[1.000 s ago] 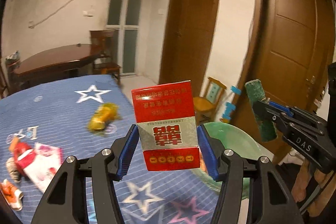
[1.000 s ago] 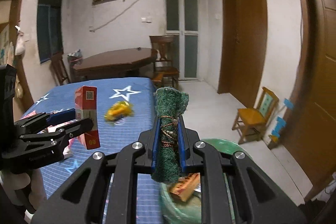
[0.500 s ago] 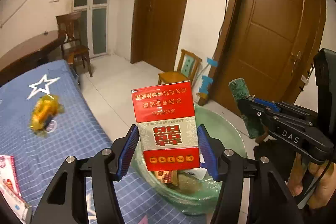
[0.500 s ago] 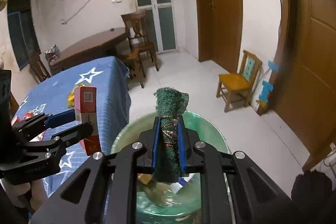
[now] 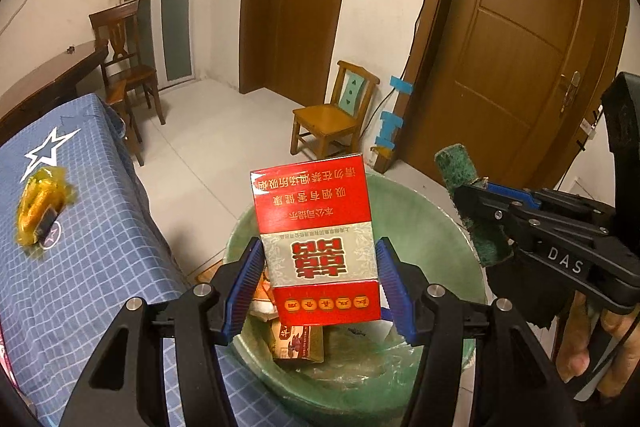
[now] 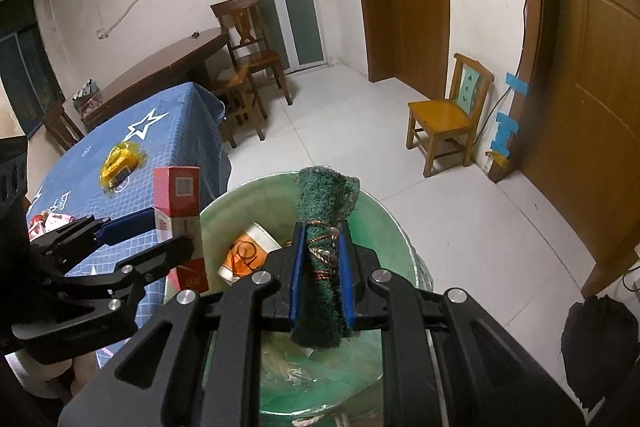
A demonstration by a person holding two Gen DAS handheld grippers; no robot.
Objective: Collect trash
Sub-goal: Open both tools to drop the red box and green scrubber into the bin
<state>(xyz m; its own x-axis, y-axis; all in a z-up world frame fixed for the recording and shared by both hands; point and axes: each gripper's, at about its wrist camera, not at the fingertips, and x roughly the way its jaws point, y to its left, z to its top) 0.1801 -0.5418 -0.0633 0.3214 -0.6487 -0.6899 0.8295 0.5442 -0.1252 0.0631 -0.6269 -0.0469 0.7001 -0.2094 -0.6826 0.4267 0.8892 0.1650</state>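
My left gripper (image 5: pixel 319 287) is shut on a red cigarette box (image 5: pixel 316 239) and holds it upright over the green-lined trash bin (image 5: pixel 420 211). The box also shows in the right wrist view (image 6: pixel 178 203). My right gripper (image 6: pixel 321 279) is shut on a rolled green scouring pad (image 6: pixel 324 227) tied with copper wire, above the bin (image 6: pixel 376 223). The pad also shows in the left wrist view (image 5: pixel 468 203). Boxes and wrappers (image 5: pixel 298 341) lie inside the bin.
A blue star-patterned tablecloth (image 5: pixel 80 235) covers the table left of the bin, with a yellow wrapper (image 5: pixel 40 203) on it and red-white packets (image 6: pixel 48 221) nearer me. A small wooden chair (image 5: pixel 334 115) stands by the wall. Brown doors (image 5: pixel 520 47) are on the right.
Both grippers have swung right from over the table to above the bin, each still holding its item. The bin's inside has come into view below them.
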